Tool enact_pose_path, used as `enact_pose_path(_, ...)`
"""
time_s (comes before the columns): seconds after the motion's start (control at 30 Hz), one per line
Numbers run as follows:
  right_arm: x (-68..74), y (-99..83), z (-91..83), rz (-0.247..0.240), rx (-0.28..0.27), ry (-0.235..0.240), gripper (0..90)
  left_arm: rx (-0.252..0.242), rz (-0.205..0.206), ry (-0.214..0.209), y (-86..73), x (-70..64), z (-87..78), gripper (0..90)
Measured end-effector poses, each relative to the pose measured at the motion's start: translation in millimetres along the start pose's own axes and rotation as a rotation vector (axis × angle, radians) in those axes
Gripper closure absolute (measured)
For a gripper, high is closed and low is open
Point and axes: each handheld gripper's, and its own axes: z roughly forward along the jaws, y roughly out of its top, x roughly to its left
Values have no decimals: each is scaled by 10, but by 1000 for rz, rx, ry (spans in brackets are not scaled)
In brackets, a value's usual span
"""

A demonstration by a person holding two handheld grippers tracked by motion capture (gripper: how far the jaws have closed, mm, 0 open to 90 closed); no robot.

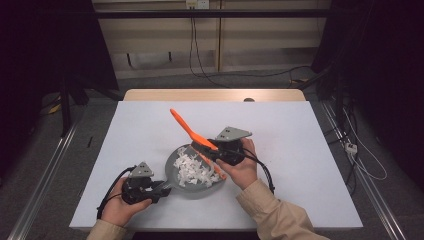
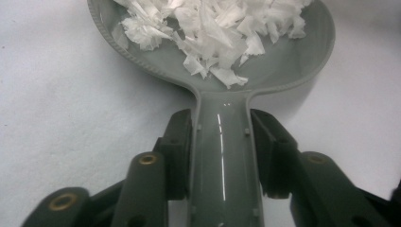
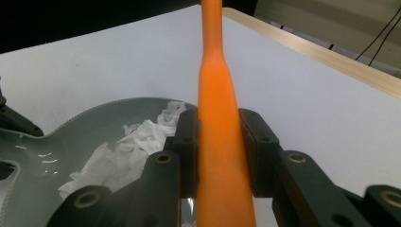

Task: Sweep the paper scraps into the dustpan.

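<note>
Brush head hidden behind the right gripper [image 1: 212, 148] and hand in the high view; bristles cannot be made out. Dustpan [image 2: 283, 66] far rim cut off in the left gripper view. Left gripper [image 1: 161, 189] jaws narrow, clamped on the dustpan handle [image 2: 222, 161]. Right gripper jaws narrow, clamped on the orange brush [image 3: 218, 137], tilted over the pan. Paper scraps [image 1: 196, 169] lie in the pan, near table [image 1: 300, 150] centre.
</note>
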Motion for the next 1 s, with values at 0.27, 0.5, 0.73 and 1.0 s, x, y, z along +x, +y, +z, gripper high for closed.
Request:
enact_pose_path(0.27,-217,-43,-84,41,-13,-74,712,-8,25,-30,20,-47,-22,624)
enact_pose_path(0.5,-431,-187,-61,88,30,-144,711,15,45,-54,20,-66,19,623)
enact_pose_path(0.73,-532,-274,-62,79,43,-195,711,17,45,-59,33,-68,38,623)
enact_pose_path(1.0,-558,-277,-80,91,106,-213,661,18,44,-56,35,-68,42,622)
